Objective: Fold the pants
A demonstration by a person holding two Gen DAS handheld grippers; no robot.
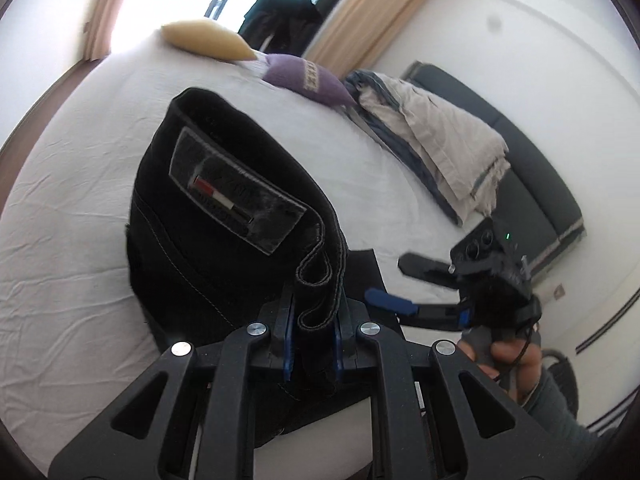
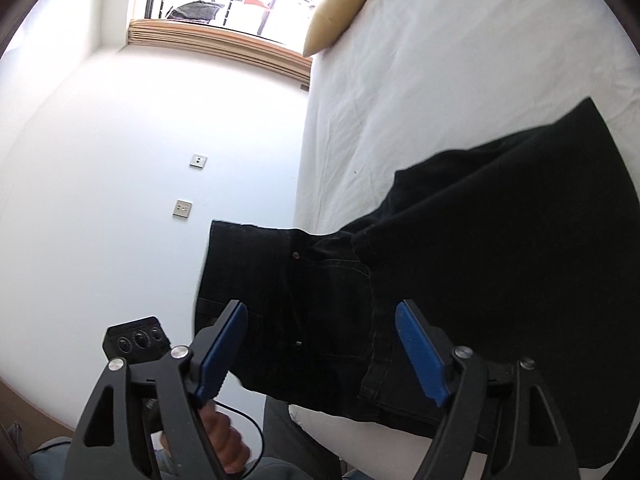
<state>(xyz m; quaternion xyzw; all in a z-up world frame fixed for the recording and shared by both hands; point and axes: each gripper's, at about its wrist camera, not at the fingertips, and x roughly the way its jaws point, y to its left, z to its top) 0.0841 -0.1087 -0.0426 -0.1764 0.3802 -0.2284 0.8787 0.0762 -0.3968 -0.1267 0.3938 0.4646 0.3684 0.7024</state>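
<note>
We hold the pants (image 1: 224, 216) by the waistband in our left claw (image 1: 312, 344), lifted over the bed (image 1: 80, 208); our right claw (image 2: 320, 348) gapes wide, empty, just beside the hanging waist.

Black pants (image 1: 224, 216) in left gripper (image 1: 314, 344) above bed (image 1: 80, 184)

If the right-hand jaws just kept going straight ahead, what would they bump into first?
Most likely the black pants, which lie straight ahead of the open right gripper on the bed; depth is hard to judge.
</note>
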